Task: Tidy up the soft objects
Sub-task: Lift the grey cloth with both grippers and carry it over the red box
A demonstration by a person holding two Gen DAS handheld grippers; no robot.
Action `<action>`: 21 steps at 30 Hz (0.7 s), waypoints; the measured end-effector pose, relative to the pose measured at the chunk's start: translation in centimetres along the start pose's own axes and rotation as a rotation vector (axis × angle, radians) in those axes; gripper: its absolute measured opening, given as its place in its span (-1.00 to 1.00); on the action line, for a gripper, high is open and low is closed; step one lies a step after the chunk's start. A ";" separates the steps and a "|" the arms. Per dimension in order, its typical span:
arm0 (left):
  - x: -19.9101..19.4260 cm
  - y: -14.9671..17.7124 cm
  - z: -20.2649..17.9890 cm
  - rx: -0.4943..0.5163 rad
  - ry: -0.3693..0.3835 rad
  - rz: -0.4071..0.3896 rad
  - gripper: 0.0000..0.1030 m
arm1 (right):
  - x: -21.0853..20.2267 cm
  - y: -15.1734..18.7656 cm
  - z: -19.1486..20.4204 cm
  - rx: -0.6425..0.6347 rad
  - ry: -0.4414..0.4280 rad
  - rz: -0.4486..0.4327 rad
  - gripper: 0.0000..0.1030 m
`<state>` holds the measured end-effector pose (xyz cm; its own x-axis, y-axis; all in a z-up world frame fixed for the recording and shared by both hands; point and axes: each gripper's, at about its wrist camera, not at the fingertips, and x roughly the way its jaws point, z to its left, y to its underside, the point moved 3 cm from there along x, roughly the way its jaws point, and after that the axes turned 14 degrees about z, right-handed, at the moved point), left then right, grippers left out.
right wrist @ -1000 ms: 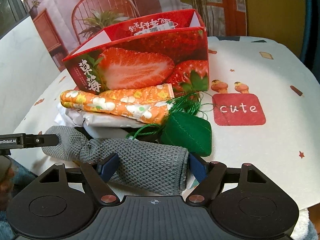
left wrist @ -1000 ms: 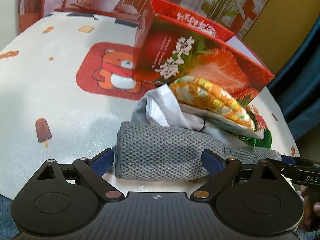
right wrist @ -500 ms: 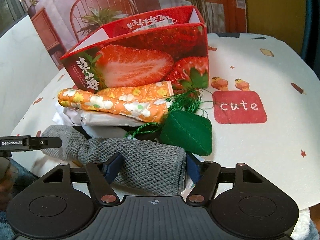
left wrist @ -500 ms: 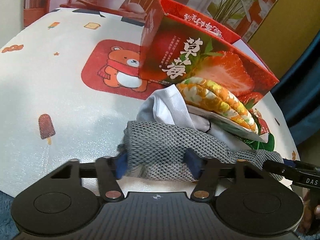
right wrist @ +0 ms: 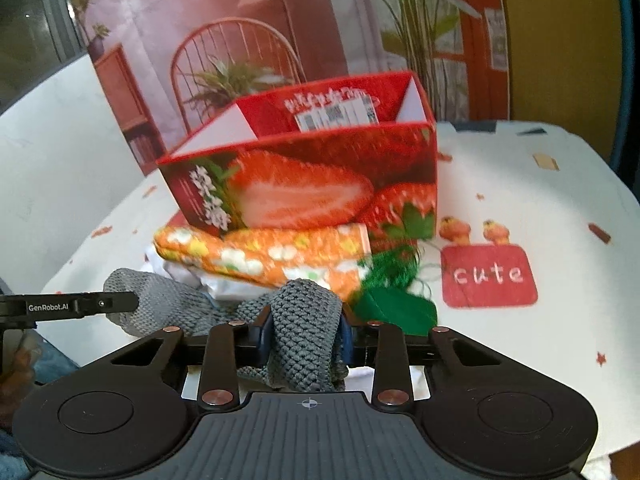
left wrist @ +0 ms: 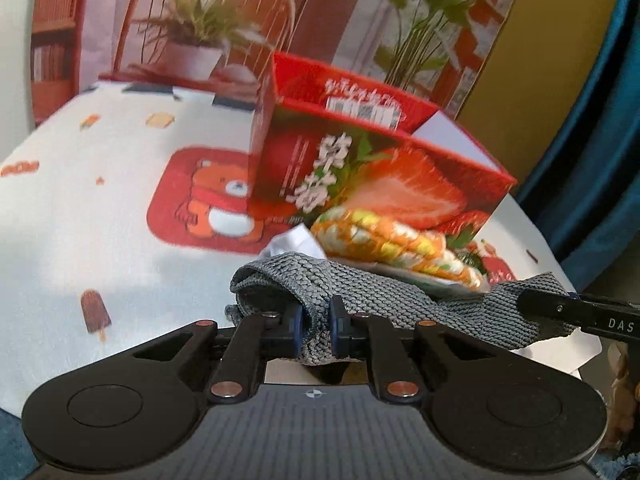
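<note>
Your grey cloth (left wrist: pixel 384 300) is a coarse, matt waffle knit, bunched where the blue pads (left wrist: pixel 297 330) of your left claw (left wrist: pixel 315 330) pinch it. Each claw (right wrist: pixel 306 338) is matt black plastic with small coppery metal rivets (right wrist: pixel 216 397). Behind the cloth, the strawberry box (right wrist: pixel 320 184) looks like printed cardboard with a slight sheen. In front of the box lies an orange flowered fabric roll (right wrist: pixel 264 252); right of it, green felt-like cloth (right wrist: pixel 396 308) with loose threads. The desk (right wrist: pixel 520 200) cover looks smooth and matt.
</note>
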<state>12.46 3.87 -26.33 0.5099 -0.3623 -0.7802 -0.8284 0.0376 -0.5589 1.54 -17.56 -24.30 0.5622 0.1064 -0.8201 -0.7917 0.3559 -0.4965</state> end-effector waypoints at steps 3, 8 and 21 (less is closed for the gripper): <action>-1.0 -0.4 -0.5 0.026 -0.008 -0.038 -0.74 | -0.7 -0.7 0.1 -0.007 -0.012 -0.024 -0.45; -2.4 -1.2 -1.5 0.060 -0.019 -0.090 -0.74 | -1.6 -2.1 0.3 -0.011 -0.027 -0.055 -0.45; -4.3 -3.6 -2.6 0.081 -0.018 -0.168 -0.74 | -2.9 -4.8 0.6 -0.012 -0.039 -0.121 -0.45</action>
<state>12.64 2.84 -20.27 0.6440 -0.3533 -0.6785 -0.7102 0.0536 -0.7020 3.87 -19.05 -19.39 0.6625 0.0996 -0.7424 -0.7202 0.3572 -0.5947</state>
